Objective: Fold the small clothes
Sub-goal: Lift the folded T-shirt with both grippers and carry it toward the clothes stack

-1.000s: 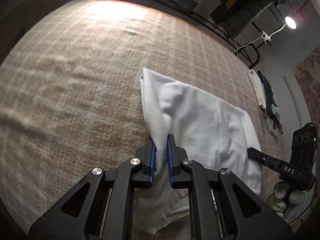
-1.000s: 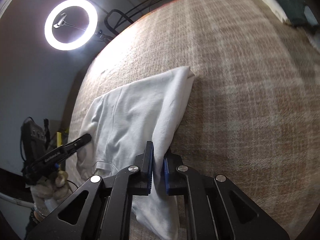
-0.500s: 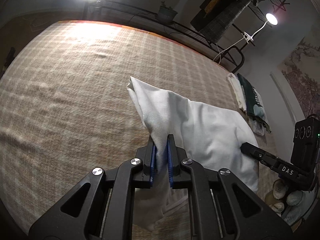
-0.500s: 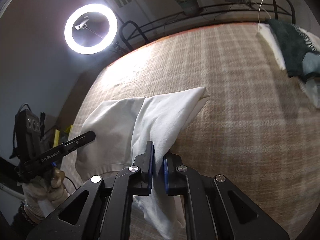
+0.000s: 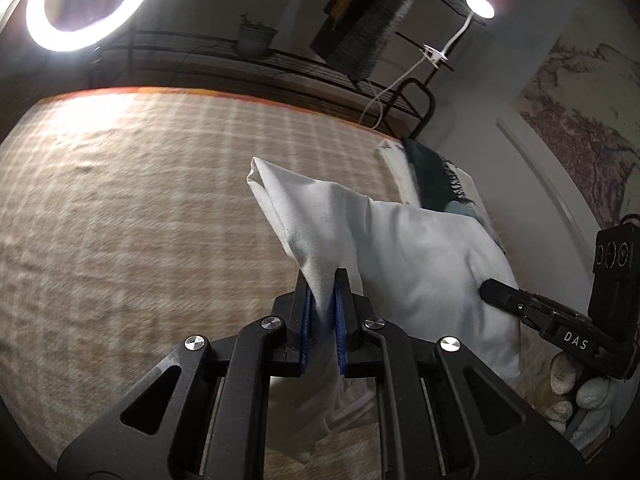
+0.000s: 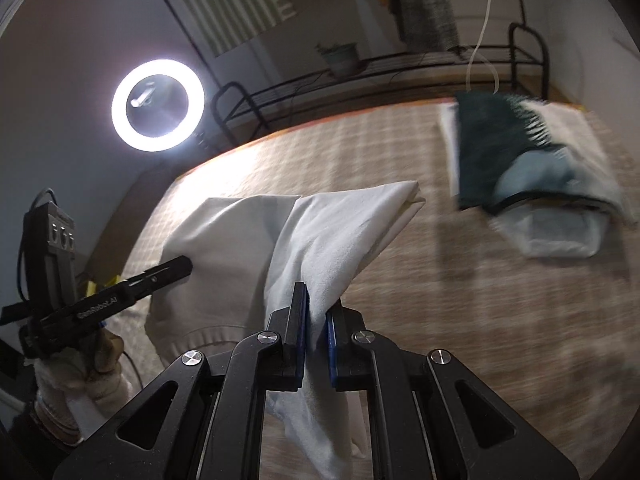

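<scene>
A white garment (image 5: 420, 264) is held up off the beige checked surface (image 5: 120, 220), stretched between both grippers, with a folded edge sticking out ahead. My left gripper (image 5: 322, 280) is shut on one corner of it. My right gripper (image 6: 318, 300) is shut on the other corner of the white garment (image 6: 320, 232). The rest of the cloth hangs below the jaws. The right gripper also shows at the right of the left wrist view (image 5: 496, 292), and the left gripper at the left of the right wrist view (image 6: 176, 270).
A pile of folded clothes, dark green, white and grey-blue (image 6: 520, 164), lies at the far right of the surface (image 5: 436, 176). A lit ring light (image 6: 158, 104) and a black wire rack (image 6: 400, 68) stand behind the far edge.
Both grippers have lifted the white garment higher off the surface and tilted up, so more of the room, the ring light and the folded pile have come into view.
</scene>
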